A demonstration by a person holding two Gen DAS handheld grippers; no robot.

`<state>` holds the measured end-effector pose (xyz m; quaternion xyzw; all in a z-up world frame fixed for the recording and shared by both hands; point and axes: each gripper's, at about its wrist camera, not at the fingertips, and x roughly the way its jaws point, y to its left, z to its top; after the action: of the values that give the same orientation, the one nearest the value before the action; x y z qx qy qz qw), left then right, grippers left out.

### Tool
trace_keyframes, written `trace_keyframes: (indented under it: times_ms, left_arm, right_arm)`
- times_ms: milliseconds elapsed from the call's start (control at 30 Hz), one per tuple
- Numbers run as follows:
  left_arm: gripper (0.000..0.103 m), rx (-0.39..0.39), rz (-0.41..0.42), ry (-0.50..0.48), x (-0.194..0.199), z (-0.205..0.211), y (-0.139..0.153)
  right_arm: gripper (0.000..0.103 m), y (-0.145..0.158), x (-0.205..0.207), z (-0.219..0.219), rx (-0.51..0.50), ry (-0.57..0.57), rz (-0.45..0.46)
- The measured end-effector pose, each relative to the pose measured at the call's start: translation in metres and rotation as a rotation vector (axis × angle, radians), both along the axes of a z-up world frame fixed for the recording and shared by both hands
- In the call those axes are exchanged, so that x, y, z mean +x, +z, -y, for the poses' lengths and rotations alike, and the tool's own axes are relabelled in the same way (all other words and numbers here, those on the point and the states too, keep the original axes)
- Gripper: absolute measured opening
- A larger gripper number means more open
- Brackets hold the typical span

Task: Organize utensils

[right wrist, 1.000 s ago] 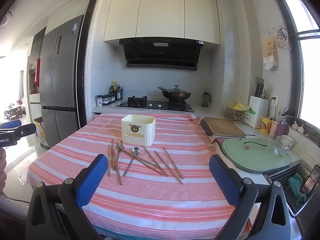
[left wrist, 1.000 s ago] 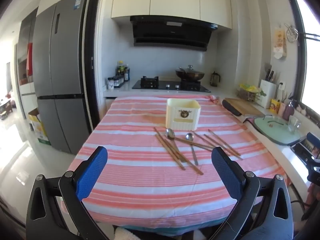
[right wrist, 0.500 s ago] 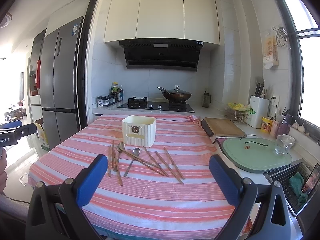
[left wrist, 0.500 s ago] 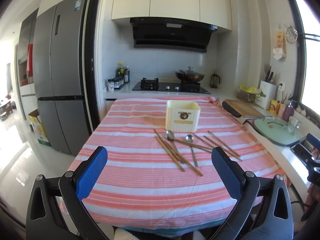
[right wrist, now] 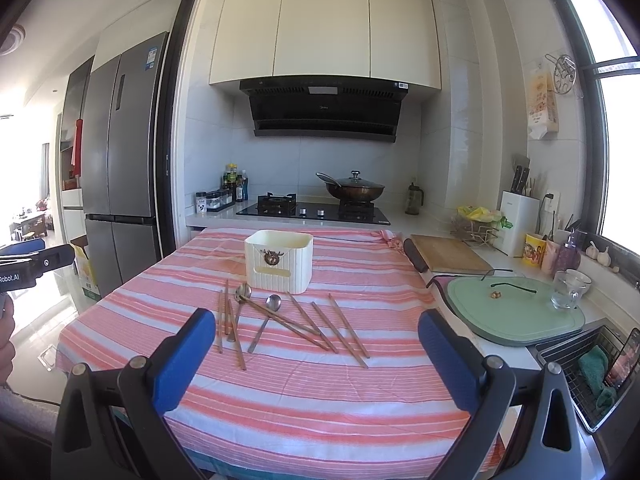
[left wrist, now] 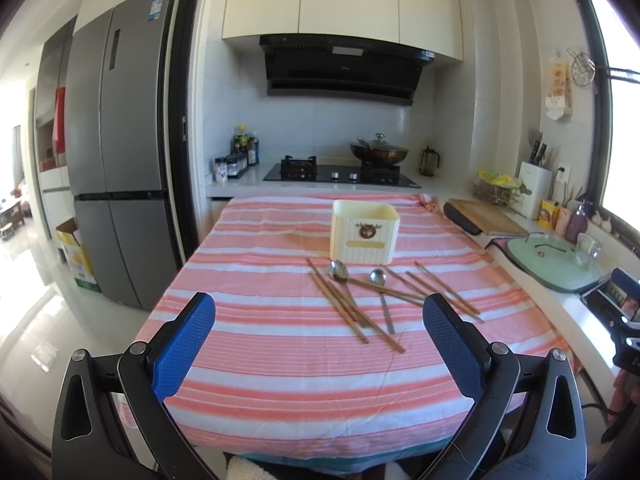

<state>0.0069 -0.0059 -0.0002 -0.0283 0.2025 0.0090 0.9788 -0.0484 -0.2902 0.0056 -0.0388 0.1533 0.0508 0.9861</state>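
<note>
The inside of the cream holder (right wrist: 279, 262) is hidden from me behind its front wall. My right finger (left wrist: 450, 344) covers the near ends of some chopsticks (left wrist: 444, 292). My other gripper (right wrist: 28, 266) is cut off at the picture's left edge.

The right gripper (right wrist: 316, 340) hangs over the near edge of the striped tablecloth (right wrist: 304, 396), blue pads (right wrist: 182, 358) spread wide with nothing between them. Ahead of the gap lie the chopsticks (right wrist: 346, 330) and two spoons (right wrist: 266, 318), crossing one another. Beyond them stands the cream utensil holder (right wrist: 279, 261), upright. Off past the right pad sits a green cutting board (right wrist: 514, 310).
</note>
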Motion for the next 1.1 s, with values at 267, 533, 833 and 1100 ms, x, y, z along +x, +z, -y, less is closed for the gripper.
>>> trace_keyframes:
  times_ms: [267,533,833,1100]
  left_arm:
    - [0.103,0.001,0.000,-0.002,0.0004,0.0000,0.0011]
    - [0.103,-0.003,0.001,-0.002,0.0003,0.0015,0.0008]
    - [0.103,-0.002,0.010,-0.002,-0.0005,0.0042,0.0033]
    - [0.103,-0.004,0.012,-0.001,0.0008,0.0029,0.0030]
  right_arm:
    - [0.103,0.0001,0.0005,-0.0005,-0.001,0.001,0.002]
    - [0.103,-0.0004,0.0003,-0.0004,-0.003,0.003,0.003]
    - [0.103,0.0003,0.0000,-0.0022,-0.005,0.006,0.006]
    - [0.103,0.0006,0.0008,-0.0005,-0.004,0.006,0.007]
